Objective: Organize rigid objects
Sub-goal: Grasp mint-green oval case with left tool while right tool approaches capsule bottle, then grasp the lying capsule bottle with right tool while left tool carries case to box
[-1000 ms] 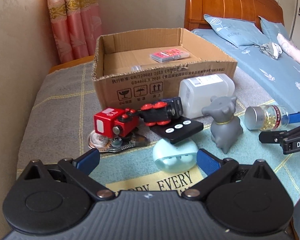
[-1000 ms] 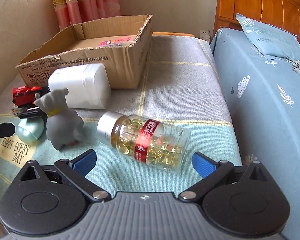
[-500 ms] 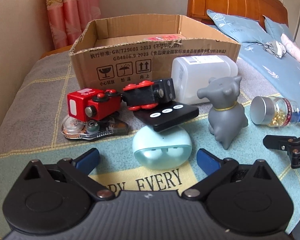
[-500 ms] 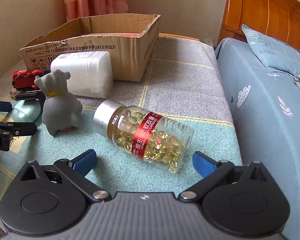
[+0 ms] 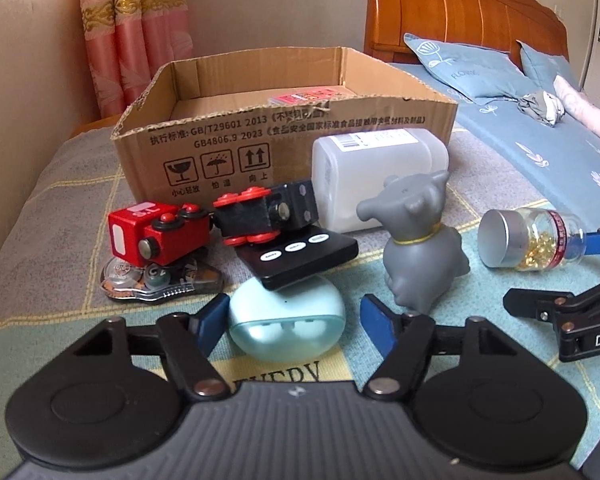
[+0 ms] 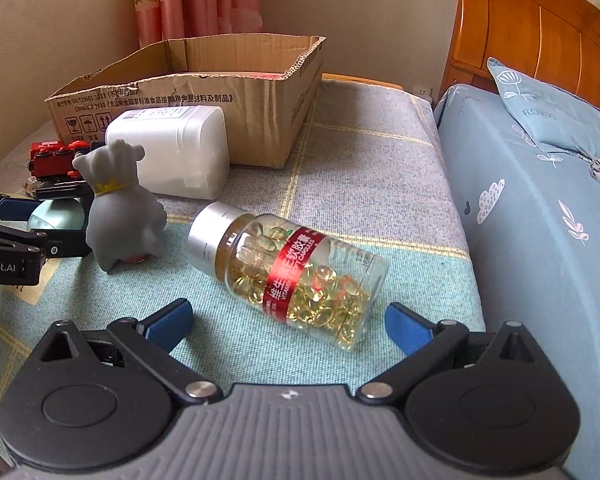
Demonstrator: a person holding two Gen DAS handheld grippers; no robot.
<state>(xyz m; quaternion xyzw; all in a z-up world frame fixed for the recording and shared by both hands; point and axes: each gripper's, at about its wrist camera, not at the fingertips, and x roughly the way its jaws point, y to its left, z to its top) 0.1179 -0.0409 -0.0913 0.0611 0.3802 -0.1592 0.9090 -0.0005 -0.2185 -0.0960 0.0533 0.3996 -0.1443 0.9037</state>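
- The left gripper has its blue fingers spread to a medium gap, one on each side of the pale blue earbud case.
- The case lies between the fingers, its left edge just beside the left pad; whether the pad touches it cannot be told. The right pad stands a little apart from its right edge.
- Resting on the far top of the case is a black remote with three white buttons, tilted, beyond the fingertips.
- Beyond the left finger sit a red toy train car and a black one with red wheels, above a clear tape dispenser.
- Beyond the right finger stands a grey toy dog, upright, with a white plastic jar lying behind it against the cardboard box.
- The right gripper has its fingers spread wide, holding nothing.
- The capsule bottle lies on its side on the blanket, slanted, its silver cap pointing away and to the left.
- Its clear base end sits between the fingertips, nearer the right pad but apart from both; the cap end reaches well beyond them.
- In the right wrist view the toy dog stands beyond the left finger, near the cap.
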